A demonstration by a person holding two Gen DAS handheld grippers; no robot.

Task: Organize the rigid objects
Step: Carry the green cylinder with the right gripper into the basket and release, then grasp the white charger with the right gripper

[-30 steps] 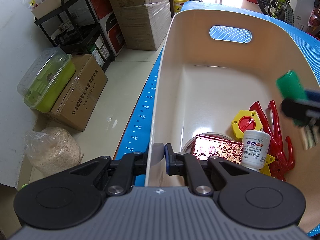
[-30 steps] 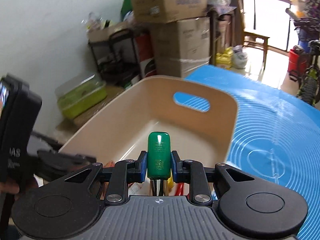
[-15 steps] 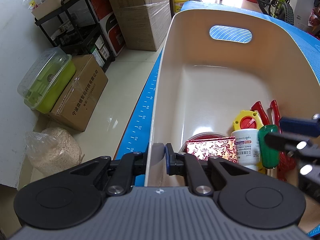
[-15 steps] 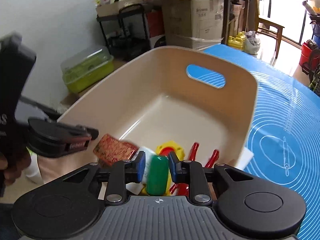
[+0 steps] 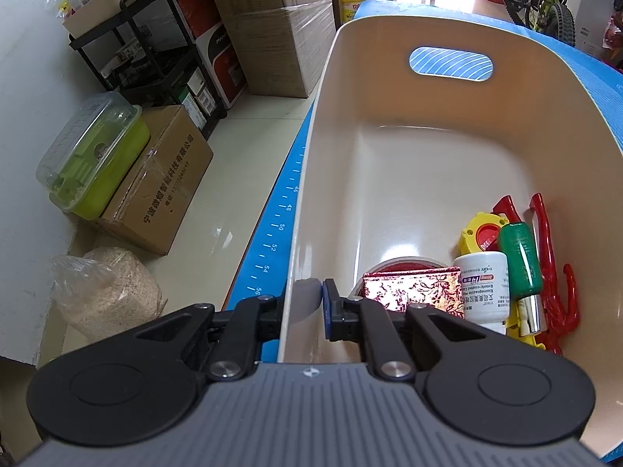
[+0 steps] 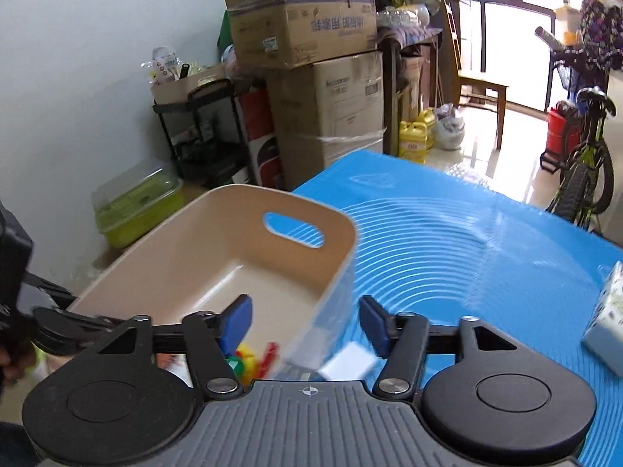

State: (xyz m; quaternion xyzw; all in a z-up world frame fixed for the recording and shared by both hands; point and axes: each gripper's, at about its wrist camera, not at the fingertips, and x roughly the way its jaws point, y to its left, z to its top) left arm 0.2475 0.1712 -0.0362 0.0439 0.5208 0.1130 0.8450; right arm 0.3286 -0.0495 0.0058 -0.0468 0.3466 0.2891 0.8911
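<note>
My left gripper (image 5: 307,303) is shut on the near left wall of a beige bin (image 5: 389,179). In the bin lie a green-handled tool (image 5: 520,260), a white pill bottle (image 5: 483,290), a red patterned box (image 5: 412,292), a yellow and red disc (image 5: 481,229) and red pliers (image 5: 549,257). My right gripper (image 6: 305,325) is open and empty above the bin's right rim (image 6: 338,272). The left gripper shows at the left edge of the right wrist view (image 6: 46,323).
The bin stands on a blue mat (image 6: 467,241). A small white block (image 6: 348,366) lies on the mat by the bin, and a patterned box (image 6: 607,327) at the right. Cardboard boxes (image 5: 272,27), a black shelf and a green container (image 5: 97,155) stand on the floor beyond.
My right gripper lowered the green-handled tool into the bin, opened and let it go, then rose and moved right. The left gripper has not moved.
</note>
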